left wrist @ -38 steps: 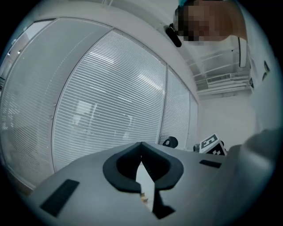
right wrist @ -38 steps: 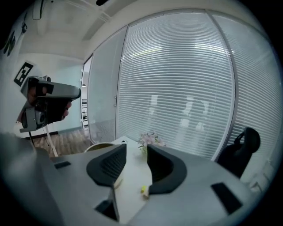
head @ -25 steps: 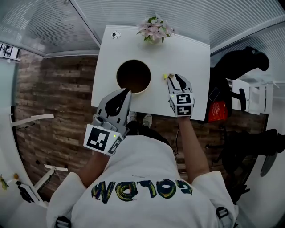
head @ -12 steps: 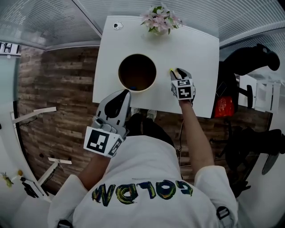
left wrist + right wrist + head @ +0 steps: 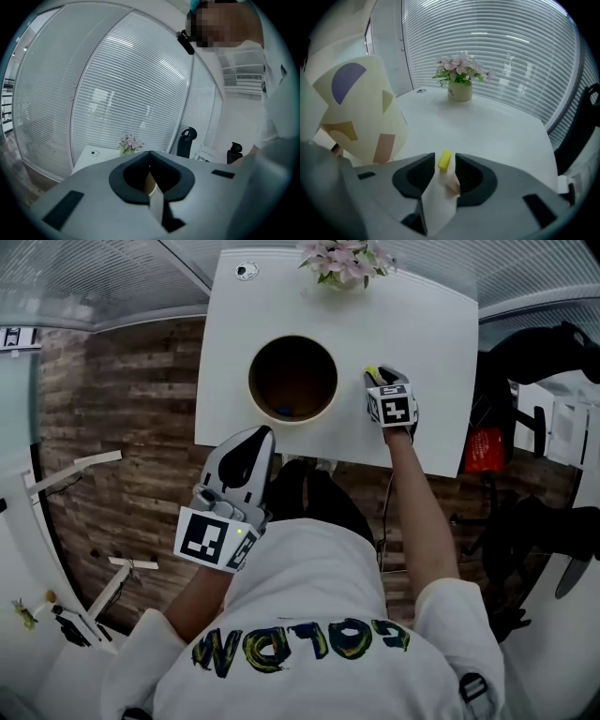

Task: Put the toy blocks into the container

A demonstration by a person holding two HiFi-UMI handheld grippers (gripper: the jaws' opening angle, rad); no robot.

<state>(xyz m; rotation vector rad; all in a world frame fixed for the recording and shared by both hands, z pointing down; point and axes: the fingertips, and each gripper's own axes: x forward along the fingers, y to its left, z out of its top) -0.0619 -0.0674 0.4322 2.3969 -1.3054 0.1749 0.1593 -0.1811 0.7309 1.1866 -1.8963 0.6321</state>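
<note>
Your right claw (image 5: 375,374) (image 5: 449,161) stands open just right of the container (image 5: 253,381) (image 5: 365,112), with a yellow block (image 5: 370,371) (image 5: 445,160) on the counter (image 5: 422,324) between its jaws, clear of both. Your left claw (image 5: 264,432) (image 5: 150,157) is closed and empty, at the container's near side.

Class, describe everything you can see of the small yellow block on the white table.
The yellow block is small, plain and oblong, matte and solid-looking. It lies flat on the white table, to the right of the container. It sits between the open jaws of the right gripper, and the jaws appear clear of it.
</note>
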